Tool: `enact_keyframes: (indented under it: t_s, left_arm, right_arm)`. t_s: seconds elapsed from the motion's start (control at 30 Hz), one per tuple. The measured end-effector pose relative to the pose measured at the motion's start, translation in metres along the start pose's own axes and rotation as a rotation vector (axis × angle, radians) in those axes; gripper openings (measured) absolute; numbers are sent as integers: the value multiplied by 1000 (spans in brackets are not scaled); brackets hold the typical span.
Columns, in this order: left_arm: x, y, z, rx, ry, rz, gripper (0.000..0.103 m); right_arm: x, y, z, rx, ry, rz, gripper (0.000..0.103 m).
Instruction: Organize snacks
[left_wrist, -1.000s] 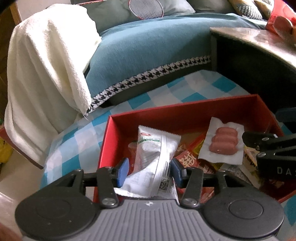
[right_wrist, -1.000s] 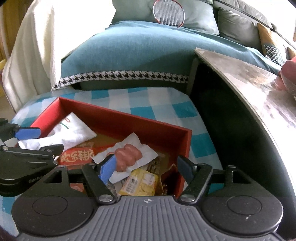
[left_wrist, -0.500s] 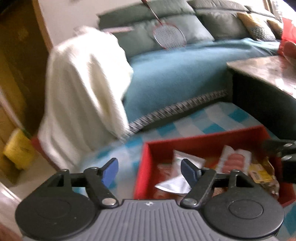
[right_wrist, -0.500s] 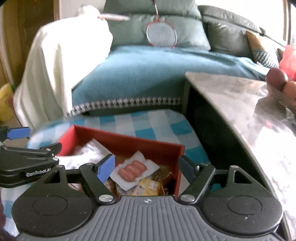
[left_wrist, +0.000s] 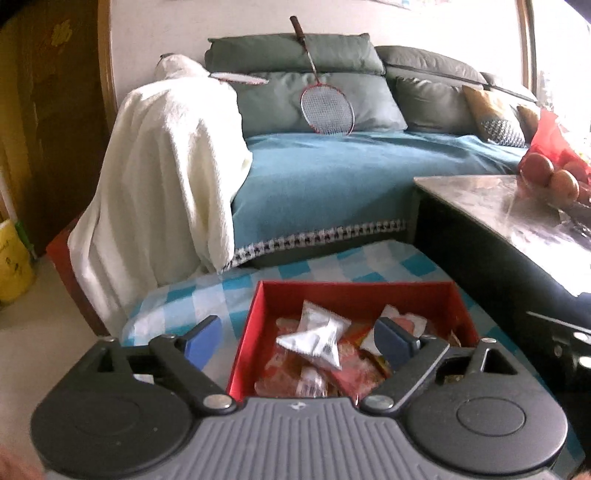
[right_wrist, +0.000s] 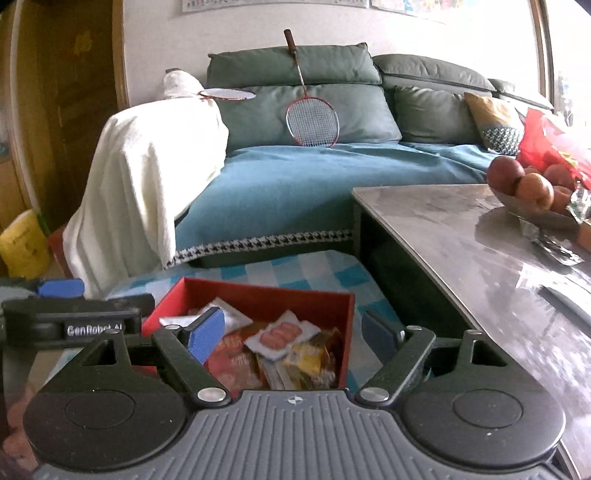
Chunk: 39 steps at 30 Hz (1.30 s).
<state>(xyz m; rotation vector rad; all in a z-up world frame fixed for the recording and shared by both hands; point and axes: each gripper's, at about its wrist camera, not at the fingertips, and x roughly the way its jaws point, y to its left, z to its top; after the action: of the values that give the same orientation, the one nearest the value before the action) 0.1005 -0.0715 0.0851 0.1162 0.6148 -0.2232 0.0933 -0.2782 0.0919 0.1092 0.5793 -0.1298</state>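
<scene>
A red box (left_wrist: 354, 291) (right_wrist: 266, 292) full of snack packets sits on a blue-checked cloth. A white and silver packet (left_wrist: 316, 336) lies on top in it. A white packet of pink sausages (right_wrist: 282, 334) lies beside a yellow packet (right_wrist: 314, 356). My left gripper (left_wrist: 297, 341) is open and empty, raised above the box's left part. My right gripper (right_wrist: 291, 332) is open and empty, raised above the box's right wall. The left gripper's body shows at the left of the right wrist view (right_wrist: 74, 317).
A grey table (right_wrist: 480, 243) stands to the right with a bowl of fruit (right_wrist: 528, 188) and a red bag. A teal-covered sofa (left_wrist: 332, 177) with a white blanket (left_wrist: 166, 177) and a badminton racket (left_wrist: 325, 107) lies beyond. A yellow container (left_wrist: 13, 266) stands at far left.
The left gripper let go of the white packet, which now lies in the box. Both grippers opened wide and pulled up and back from the box.
</scene>
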Motion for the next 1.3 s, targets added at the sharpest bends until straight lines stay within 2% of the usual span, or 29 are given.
enact_keyframes:
  t_s: [0.27,0.7,0.87,1.3]
  left_arm:
    - [-6,3,-22,-19,66,10,85]
    - [-7,-3,-71,31,211,36,85]
    - [-11,-4,-79,39,228,42,85]
    - [-19,-13,-92,78,251,36,85]
  right_arm:
    - [-13,2,-16,13,24,0,87]
    - [-10,15,-55,-23,173,-63,87]
    - [-10,13,-65,-22,208,-90,87]
    - [-1,19,-79,-39,282,-92,88]
